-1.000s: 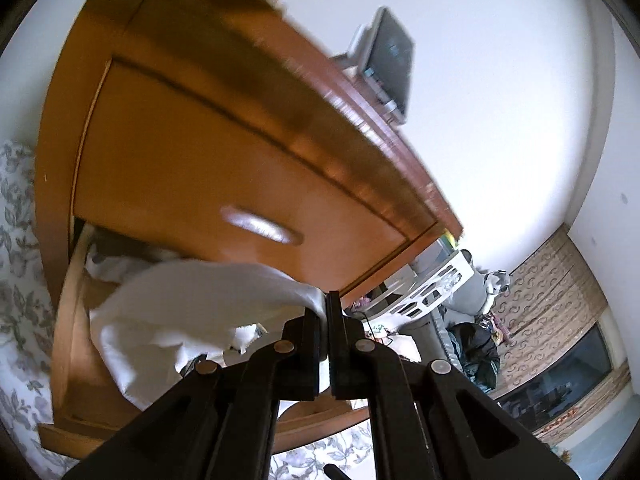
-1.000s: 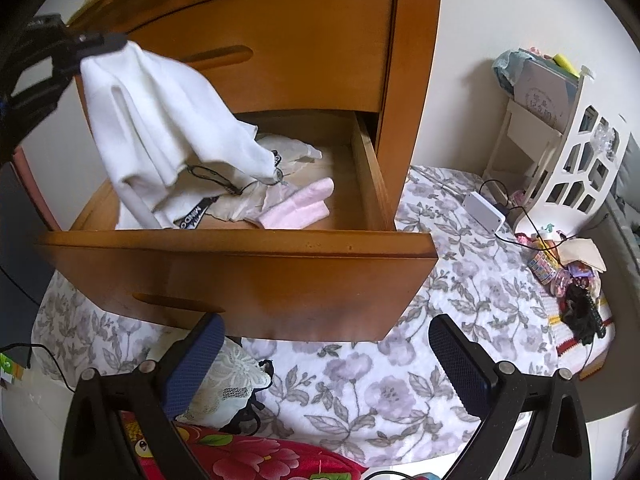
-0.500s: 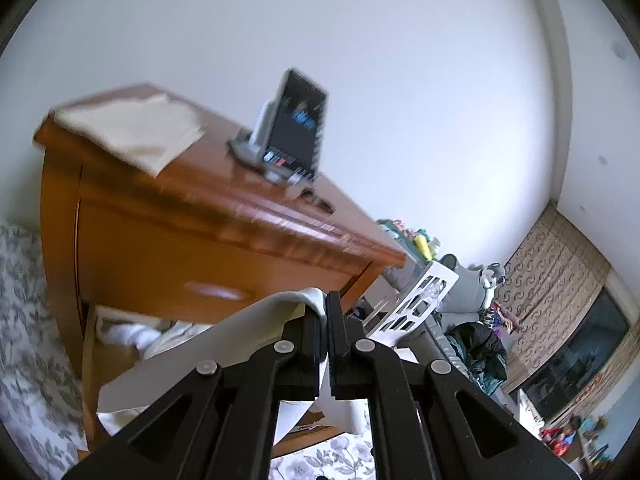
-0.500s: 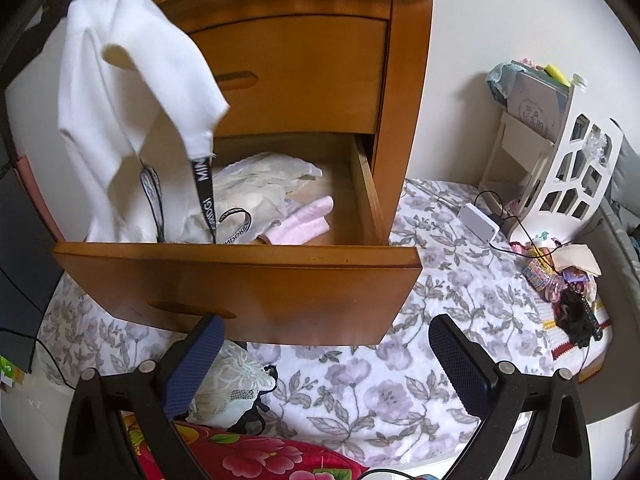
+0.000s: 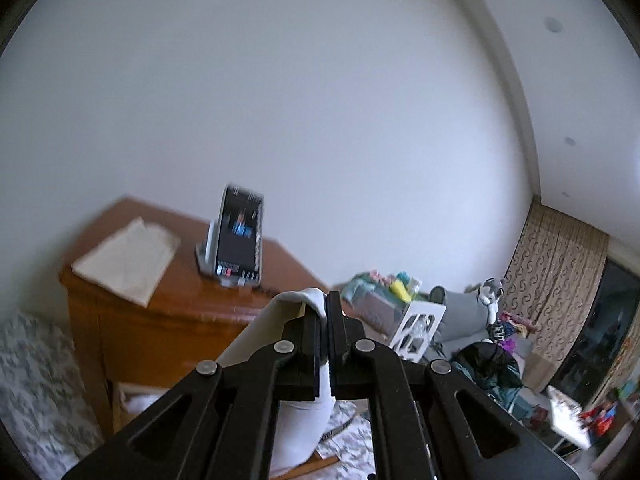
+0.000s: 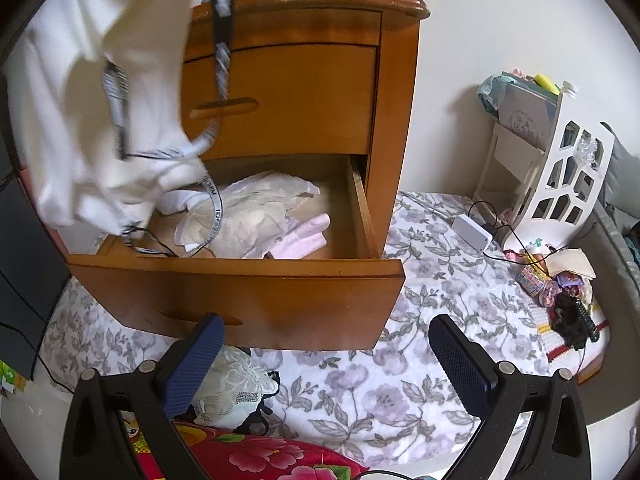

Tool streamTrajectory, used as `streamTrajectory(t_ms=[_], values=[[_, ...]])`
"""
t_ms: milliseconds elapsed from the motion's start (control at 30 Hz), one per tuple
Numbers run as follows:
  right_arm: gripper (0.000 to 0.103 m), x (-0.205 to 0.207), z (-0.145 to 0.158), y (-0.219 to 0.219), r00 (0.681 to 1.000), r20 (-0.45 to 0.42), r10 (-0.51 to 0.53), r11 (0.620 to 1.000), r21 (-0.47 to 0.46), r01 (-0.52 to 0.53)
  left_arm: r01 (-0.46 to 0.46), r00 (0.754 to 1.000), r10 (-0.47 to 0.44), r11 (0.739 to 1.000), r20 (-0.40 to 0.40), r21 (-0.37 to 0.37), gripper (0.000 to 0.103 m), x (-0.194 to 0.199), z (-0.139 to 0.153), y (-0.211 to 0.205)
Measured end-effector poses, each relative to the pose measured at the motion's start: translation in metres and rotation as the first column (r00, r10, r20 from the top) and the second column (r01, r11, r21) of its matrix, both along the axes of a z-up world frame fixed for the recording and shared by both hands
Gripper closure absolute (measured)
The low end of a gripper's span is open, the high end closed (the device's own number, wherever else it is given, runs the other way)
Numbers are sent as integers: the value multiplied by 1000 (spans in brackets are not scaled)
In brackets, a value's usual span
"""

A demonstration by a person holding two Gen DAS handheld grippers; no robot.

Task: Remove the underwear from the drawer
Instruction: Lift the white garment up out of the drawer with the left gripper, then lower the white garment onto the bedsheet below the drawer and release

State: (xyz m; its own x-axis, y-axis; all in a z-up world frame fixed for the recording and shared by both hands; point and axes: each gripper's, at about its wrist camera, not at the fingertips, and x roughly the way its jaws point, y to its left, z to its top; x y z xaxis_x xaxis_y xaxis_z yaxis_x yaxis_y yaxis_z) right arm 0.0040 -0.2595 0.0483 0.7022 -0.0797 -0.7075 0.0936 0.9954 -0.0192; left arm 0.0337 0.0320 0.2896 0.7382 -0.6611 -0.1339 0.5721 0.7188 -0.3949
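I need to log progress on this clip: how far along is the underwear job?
Done: the lower wooden drawer stands pulled open. In hand: the left gripper is shut on a white garment with a lettered waistband, hanging mostly above the drawer, its band trailing inside. Left: lifting it clear; cream and pink pieces lie inside. The right gripper is open, empty.

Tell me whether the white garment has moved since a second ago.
Yes. The white garment, pinched in the left gripper, has risen: its top now hangs above the nightstand top, though its lower end still trails over the open drawer.
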Motion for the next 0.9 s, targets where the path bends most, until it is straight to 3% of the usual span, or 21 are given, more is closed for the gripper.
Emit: streamTrajectory(t_ms=[233, 500, 900], values=[[0, -9, 8, 1, 1000, 23, -2, 1000, -1, 2, -14, 995, 15, 1000, 104, -6, 101, -44, 28, 6], [0, -22, 17, 5, 999, 48, 2, 1000, -5, -2, -31, 994, 29, 999, 109, 18, 101, -81, 28, 9], [0, -35, 23, 12, 998, 66, 14, 1000, -13, -13, -52, 997, 55, 997, -51, 49, 101, -81, -14, 14]])
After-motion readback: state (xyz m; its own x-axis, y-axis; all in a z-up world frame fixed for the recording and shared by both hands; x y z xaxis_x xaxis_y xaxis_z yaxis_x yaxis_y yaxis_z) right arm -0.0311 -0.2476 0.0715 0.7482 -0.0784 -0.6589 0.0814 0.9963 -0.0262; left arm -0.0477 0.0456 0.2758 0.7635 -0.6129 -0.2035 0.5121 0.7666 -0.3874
